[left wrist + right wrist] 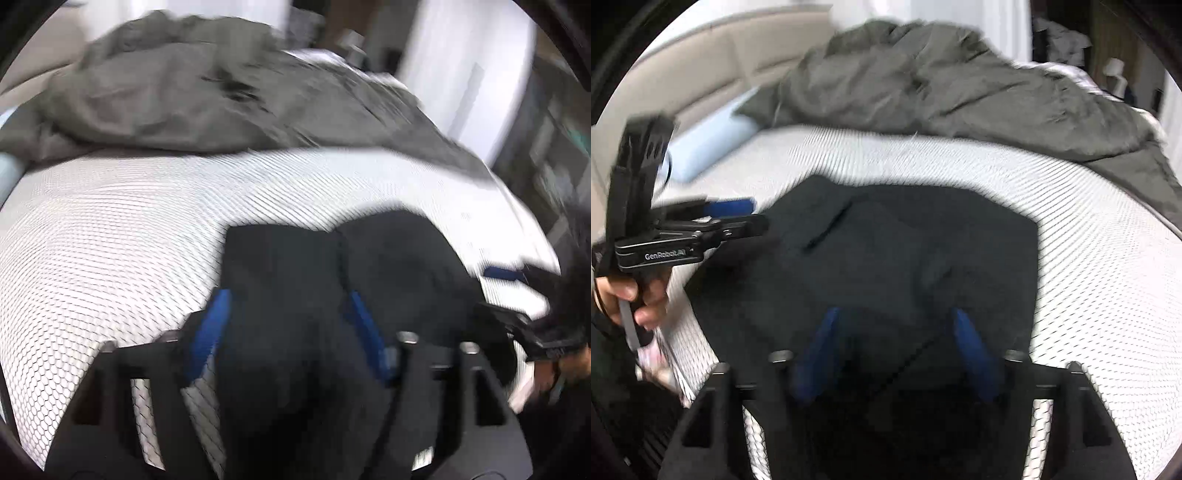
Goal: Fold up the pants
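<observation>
Black pants [901,251] are laid folded on the bed [1089,258], near its edge, so the fold stays flat. Left gripper [288,325] and right gripper [897,343] jaws are spread, nothing gripped, cloth released below.

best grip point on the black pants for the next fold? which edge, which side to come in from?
Probably the far edge of the black pants, near its corners. It lies flat on the white mattress with bare mattress beyond, so each claw could slide under from there and pinch. Left claw and right claw are both open above the cloth; the folded middle is flat, with no edge to pinch.
</observation>
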A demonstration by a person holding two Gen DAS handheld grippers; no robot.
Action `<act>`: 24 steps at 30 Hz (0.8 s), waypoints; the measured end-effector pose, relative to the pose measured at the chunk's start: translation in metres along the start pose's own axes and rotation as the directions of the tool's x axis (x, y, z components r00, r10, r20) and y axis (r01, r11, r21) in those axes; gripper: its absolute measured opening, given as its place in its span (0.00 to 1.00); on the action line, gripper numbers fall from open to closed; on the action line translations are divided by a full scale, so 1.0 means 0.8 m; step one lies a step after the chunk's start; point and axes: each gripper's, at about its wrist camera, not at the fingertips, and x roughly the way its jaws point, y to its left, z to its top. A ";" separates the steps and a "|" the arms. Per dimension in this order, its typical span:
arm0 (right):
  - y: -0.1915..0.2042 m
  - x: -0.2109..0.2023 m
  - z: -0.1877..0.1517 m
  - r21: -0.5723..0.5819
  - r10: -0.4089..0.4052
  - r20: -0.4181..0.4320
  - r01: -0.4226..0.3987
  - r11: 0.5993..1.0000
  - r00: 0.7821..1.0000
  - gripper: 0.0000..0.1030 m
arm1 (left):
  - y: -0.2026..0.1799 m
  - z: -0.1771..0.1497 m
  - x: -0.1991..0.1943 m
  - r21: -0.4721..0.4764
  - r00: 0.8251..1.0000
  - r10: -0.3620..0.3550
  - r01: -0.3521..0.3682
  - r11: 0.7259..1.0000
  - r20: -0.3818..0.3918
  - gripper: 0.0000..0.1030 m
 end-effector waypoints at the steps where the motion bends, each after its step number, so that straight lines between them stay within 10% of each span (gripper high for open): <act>1: -0.007 -0.002 0.005 0.035 -0.006 0.021 0.005 0.999 1.000 0.77 | 0.008 0.007 0.008 -0.048 1.000 0.009 -0.009 0.999 -0.003 0.67; 6: -0.002 0.062 0.034 -0.031 -0.086 -0.083 0.084 0.996 0.993 0.46 | 0.007 0.020 0.078 0.001 0.983 0.049 -0.050 0.999 -0.176 0.40; 9: -0.011 0.087 0.023 -0.129 -0.208 -0.142 0.190 0.973 0.968 0.49 | 0.016 0.019 0.077 0.011 0.978 0.094 -0.094 0.996 -0.186 0.49; 11: -0.036 0.073 0.012 -0.076 -0.174 -0.137 0.165 0.983 0.975 0.67 | 0.028 0.016 0.067 0.009 0.971 0.186 -0.187 0.982 -0.147 0.74; 13: -0.068 0.049 0.003 0.012 -0.123 -0.109 0.125 0.992 0.986 0.76 | 0.038 0.008 0.059 0.014 0.954 0.267 -0.268 0.963 -0.139 0.74; 16: -0.094 0.017 -0.010 0.119 -0.021 -0.078 0.031 0.992 0.997 0.76 | 0.065 -0.006 0.040 -0.111 0.980 0.059 -0.081 0.991 -0.188 0.74; 21: -0.133 -0.001 -0.040 0.345 0.216 -0.042 -0.189 0.919 0.975 0.82 | 0.069 -0.034 0.033 -0.147 0.970 -0.099 0.067 0.987 -0.221 0.74; 24: -0.133 0.023 -0.046 0.397 0.288 -0.082 -0.234 0.888 0.954 0.81 | 0.067 -0.042 0.030 -0.146 0.959 -0.174 0.144 0.979 -0.223 0.48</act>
